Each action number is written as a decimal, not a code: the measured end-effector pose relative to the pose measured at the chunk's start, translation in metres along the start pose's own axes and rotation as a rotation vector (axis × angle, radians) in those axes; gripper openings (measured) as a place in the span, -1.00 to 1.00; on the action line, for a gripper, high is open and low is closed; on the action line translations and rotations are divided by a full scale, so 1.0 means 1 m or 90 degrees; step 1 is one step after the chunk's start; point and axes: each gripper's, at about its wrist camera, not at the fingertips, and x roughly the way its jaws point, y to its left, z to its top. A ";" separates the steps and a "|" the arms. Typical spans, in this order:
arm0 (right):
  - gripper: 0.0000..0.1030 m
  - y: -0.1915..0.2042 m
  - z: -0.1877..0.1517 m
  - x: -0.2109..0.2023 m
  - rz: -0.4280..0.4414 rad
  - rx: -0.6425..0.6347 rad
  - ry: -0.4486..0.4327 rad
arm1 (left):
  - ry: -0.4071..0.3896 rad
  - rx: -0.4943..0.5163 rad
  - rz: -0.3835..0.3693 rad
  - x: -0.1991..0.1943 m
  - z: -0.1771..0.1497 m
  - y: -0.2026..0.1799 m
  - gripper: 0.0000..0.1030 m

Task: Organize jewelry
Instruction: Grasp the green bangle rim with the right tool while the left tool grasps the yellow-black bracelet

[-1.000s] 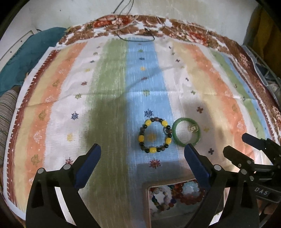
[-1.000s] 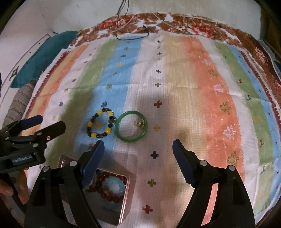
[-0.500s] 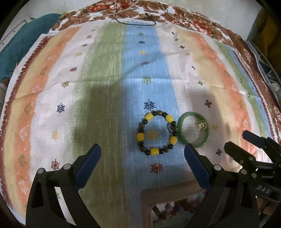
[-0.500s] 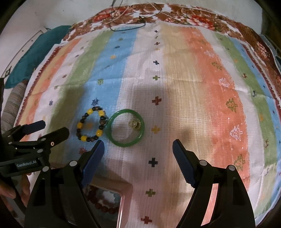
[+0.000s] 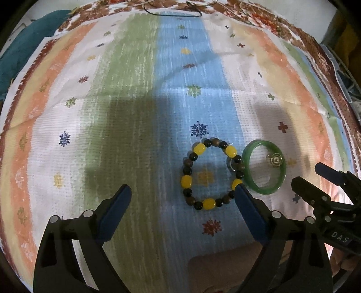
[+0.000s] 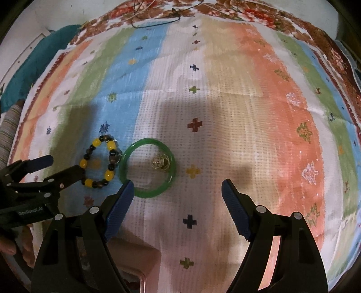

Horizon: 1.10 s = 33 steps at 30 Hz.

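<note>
A yellow-and-dark beaded bracelet [image 5: 209, 175] lies on the striped cloth, touching a green bangle [image 5: 265, 168] to its right. A small gold ring [image 5: 274, 160] lies inside the bangle. My left gripper [image 5: 182, 198] is open and empty; its right finger sits at the bracelet's lower right edge. In the right wrist view the bracelet [image 6: 99, 162], bangle [image 6: 149, 168] and ring [image 6: 160, 161] lie left of centre. My right gripper [image 6: 177, 193] is open and empty, its left finger [image 6: 120, 202] just below the bangle.
The rim of a jewelry box [image 5: 225, 257] shows at the bottom of the left wrist view, and its corner [image 6: 135, 266] in the right wrist view. A black cord [image 6: 155, 18] lies at the cloth's far edge. A teal cloth [image 6: 33, 67] lies at the left.
Both grippers have moved forward and lower toward the jewelry. The bracelet and bangle look larger and nearer, and the box has slid mostly out of view. Both stay open.
</note>
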 end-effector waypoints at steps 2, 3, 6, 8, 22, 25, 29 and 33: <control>0.55 0.001 0.002 0.005 -0.001 -0.003 0.003 | 0.008 0.004 0.003 0.005 0.001 0.001 0.66; 0.55 0.001 0.004 0.007 -0.003 -0.004 0.005 | 0.012 0.005 0.004 0.007 0.002 0.001 0.61; 0.54 0.003 0.007 0.013 -0.004 -0.007 0.010 | 0.021 0.005 0.007 0.012 0.004 0.003 0.56; 0.44 0.005 0.008 0.017 -0.006 -0.010 0.013 | 0.024 0.006 0.009 0.015 0.005 0.004 0.51; -0.22 0.005 0.010 0.035 -0.056 -0.029 0.030 | 0.031 0.038 0.063 0.033 0.012 -0.006 -0.13; -0.54 0.004 0.009 0.035 -0.056 -0.034 0.027 | 0.029 0.043 0.068 0.033 0.012 -0.008 -0.42; -0.83 0.006 0.008 0.032 -0.046 -0.049 0.022 | 0.035 0.030 0.066 0.031 0.012 -0.004 -0.78; -0.85 0.009 0.008 0.024 -0.040 -0.059 0.006 | 0.026 0.026 0.063 0.020 0.010 0.002 -0.78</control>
